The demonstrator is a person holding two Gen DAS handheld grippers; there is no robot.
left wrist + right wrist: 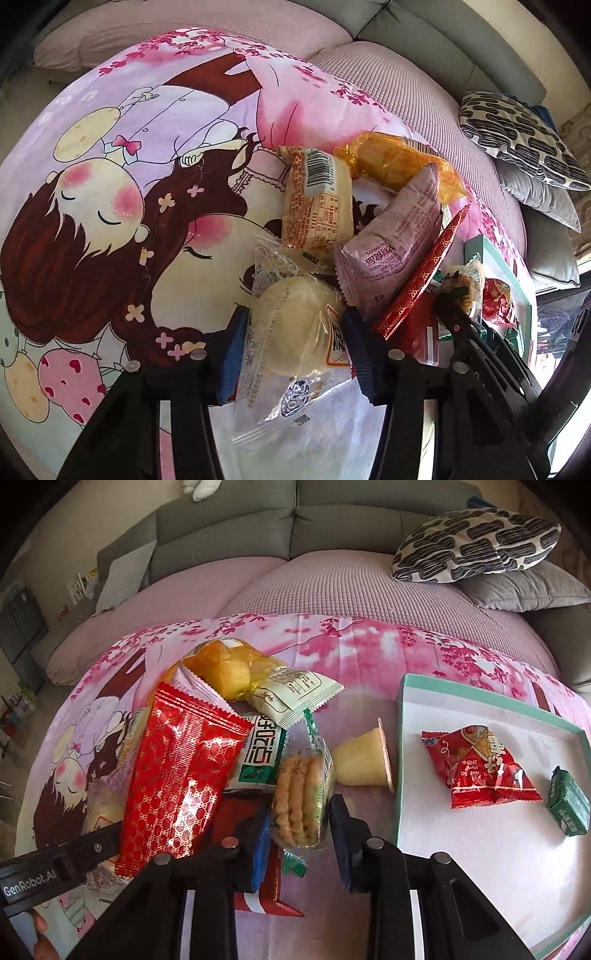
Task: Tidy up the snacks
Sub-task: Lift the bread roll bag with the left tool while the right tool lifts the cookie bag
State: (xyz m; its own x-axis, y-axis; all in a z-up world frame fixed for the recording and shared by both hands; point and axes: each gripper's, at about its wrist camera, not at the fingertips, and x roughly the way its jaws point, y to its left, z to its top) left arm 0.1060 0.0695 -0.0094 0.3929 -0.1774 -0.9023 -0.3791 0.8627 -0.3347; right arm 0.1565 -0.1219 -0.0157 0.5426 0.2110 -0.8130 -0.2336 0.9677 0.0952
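A pile of snacks lies on a pink cartoon-print cloth [110, 206]. My left gripper [293, 332] has its jaws around a pale round bun in a clear wrapper [295, 328], pads against its sides. My right gripper [301, 812] has its jaws around a clear pack of ridged crackers [301, 797]. A shiny red packet [181, 771] leans on the pile to the left of it; it also shows in the left wrist view [421, 280]. A teal-rimmed white tray [400, 746] to the right holds a red snack bag [480, 768] and a small green packet [567, 806].
A jelly cup [364, 762] lies on its side beside the tray. A yellow bun bag [229, 668], a white-green packet [295, 694], a purple packet [395, 240] and a barcoded cake pack [317, 199] are in the pile. Patterned cushion [476, 542] on the sofa behind.
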